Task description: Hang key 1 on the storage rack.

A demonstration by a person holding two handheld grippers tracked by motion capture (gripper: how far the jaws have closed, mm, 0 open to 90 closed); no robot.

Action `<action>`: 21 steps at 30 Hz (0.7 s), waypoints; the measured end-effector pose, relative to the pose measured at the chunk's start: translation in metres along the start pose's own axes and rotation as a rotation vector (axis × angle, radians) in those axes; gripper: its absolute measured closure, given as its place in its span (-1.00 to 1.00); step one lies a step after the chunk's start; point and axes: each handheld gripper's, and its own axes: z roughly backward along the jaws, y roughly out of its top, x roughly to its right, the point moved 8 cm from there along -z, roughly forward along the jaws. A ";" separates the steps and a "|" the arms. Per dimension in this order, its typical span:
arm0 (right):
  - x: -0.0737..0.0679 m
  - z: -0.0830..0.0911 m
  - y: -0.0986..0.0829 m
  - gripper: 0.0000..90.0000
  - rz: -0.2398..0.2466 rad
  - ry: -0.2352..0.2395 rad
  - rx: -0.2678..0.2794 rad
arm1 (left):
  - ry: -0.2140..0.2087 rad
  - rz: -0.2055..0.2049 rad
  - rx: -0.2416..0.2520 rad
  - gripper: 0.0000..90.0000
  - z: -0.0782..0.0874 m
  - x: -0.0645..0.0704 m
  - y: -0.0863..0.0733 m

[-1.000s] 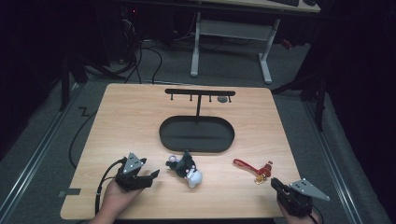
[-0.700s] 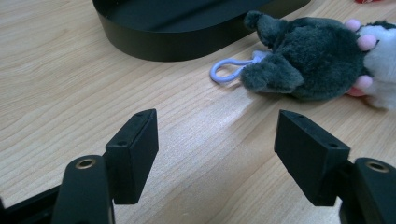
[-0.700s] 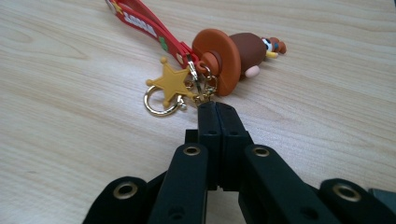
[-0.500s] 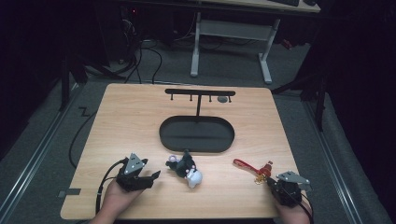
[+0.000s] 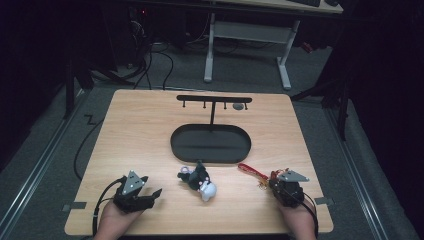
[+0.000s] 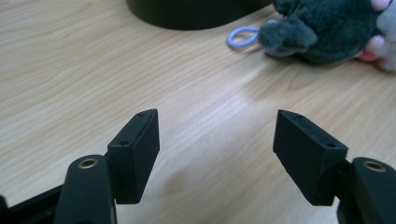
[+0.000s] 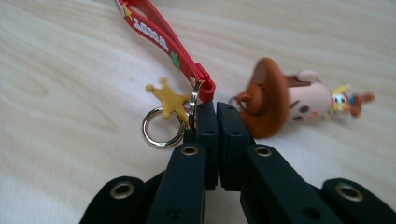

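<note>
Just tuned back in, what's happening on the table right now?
A person holds a gripper in each hand. The right gripper, jaws together, sits at the metal ring end of the red-strapped cowboy keychain near the table's front right; whether it pinches anything is unclear. The left gripper rests open at front left, aimed toward the dark plush keychain. The black hook stand behind holds nothing yet.

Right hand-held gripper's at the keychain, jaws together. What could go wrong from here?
1. The right hand-held gripper has its jaws together at the keychain hardware, not visibly around it; a lift may leave it behind.
2. The cowboy charm and star hang loose and could swing or snag.
3. The rack has small pegs; hooking the ring looks fiddly.
</note>
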 end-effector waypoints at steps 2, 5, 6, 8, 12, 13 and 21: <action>-0.004 -0.008 0.008 0.98 0.015 0.011 -0.002 | 0.013 0.003 -0.003 -0.29 0.006 -0.001 -0.005; -0.010 -0.017 0.017 0.95 0.025 0.030 -0.005 | 0.027 0.011 0.005 -0.28 0.014 -0.003 -0.010; -0.012 -0.019 0.019 0.94 0.032 0.038 -0.003 | 0.032 0.010 0.005 -0.28 0.016 -0.004 -0.011; -0.014 -0.018 0.024 0.93 0.031 0.049 0.011 | 0.039 0.019 0.010 -0.28 0.020 -0.005 -0.013; -0.009 -0.003 0.032 0.90 0.007 0.055 0.082 | 0.042 0.028 0.019 -0.28 0.022 -0.006 -0.012; -0.005 0.002 0.033 0.90 -0.006 0.055 0.103 | 0.042 0.027 0.019 -0.28 0.022 -0.006 -0.012; 0.066 0.007 0.043 1.00 -0.084 -0.075 0.106 | 0.018 0.008 0.019 -0.28 0.013 -0.002 -0.005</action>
